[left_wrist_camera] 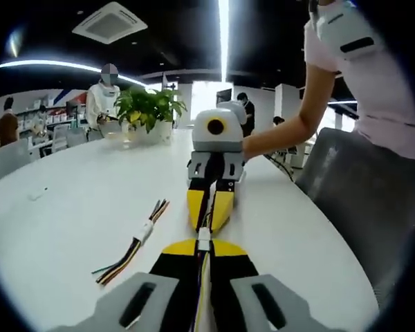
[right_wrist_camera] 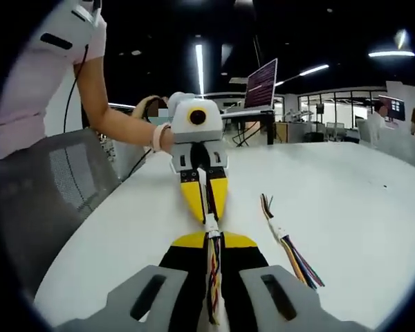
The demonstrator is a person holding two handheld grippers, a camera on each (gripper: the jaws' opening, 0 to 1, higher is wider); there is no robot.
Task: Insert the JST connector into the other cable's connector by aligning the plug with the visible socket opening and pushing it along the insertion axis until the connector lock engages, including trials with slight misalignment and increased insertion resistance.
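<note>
Left gripper view, nearest to me: my left gripper [left_wrist_camera: 203,250] has its yellow-tipped jaws pressed together on a cable of coloured wires, with the white JST connector [left_wrist_camera: 204,238] sitting just past the tips. Straight ahead, tip to tip, the right gripper [left_wrist_camera: 209,209] faces mine, its jaws clamped on the other cable [left_wrist_camera: 209,200], which runs into that same white connector between the two sets of tips. I cannot tell whether the lock has engaged. To the left on the white table [left_wrist_camera: 69,200] lies a spare cable pair [left_wrist_camera: 133,245] with its own white connector, well apart from the jaws. Further off stands a potted plant [left_wrist_camera: 149,107].

From the right gripper view I see the same meeting: right gripper [right_wrist_camera: 213,245] shut on its wires, connector [right_wrist_camera: 211,225] at the tips, left gripper [right_wrist_camera: 204,200] opposite, the spare cable pair [right_wrist_camera: 285,242] to the right, a laptop [right_wrist_camera: 261,84] beyond.
</note>
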